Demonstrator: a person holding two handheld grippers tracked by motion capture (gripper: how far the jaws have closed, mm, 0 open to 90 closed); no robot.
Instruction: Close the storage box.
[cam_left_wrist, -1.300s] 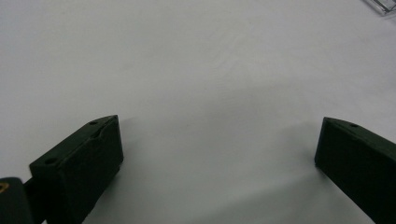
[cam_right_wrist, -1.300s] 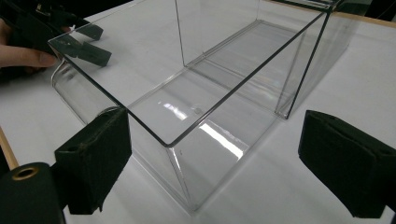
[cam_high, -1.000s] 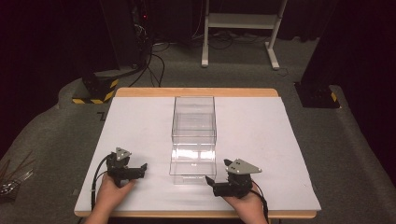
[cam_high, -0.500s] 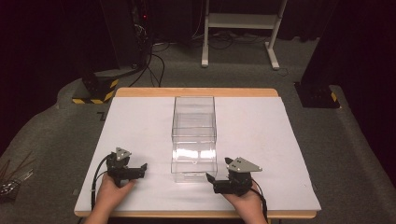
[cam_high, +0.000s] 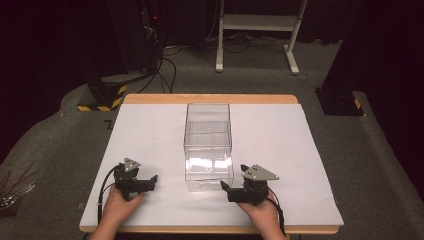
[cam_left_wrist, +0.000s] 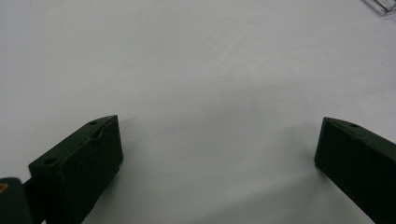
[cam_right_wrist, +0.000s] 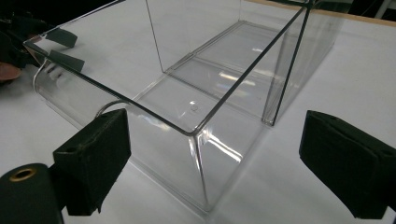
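A person sits at a white tabletop with wooden edges, holding a set of black tongs in each hand. In the middle of the tabletop stands a clear box, long and open at the top, running from the near side towards the far side. An inner wall divides it into compartments, and nothing lies inside.

From above, the left tongs rest low on the tabletop near the front edge, to the left of the box and apart from it. The left hand grips them from behind, and a dark cable loops from them along the tabletop. The right tongs sit near the front edge too, just beside the box's near right corner, with their tips pointing towards it. A grey three-cornered plate sits on top of them, and the right hand holds them from behind.

Seen along the left tongs, the jaws stand wide apart over bare white surface, gripping nothing. A corner of the box shows at the top right edge.

Seen along the right tongs, the jaws also stand wide apart, gripping nothing. The near corner of the box rises between them, close in front. The left jaw lies against or just before the box's front wall; I cannot tell if it touches.

Beyond the tabletop is grey floor with cables and dark stands.
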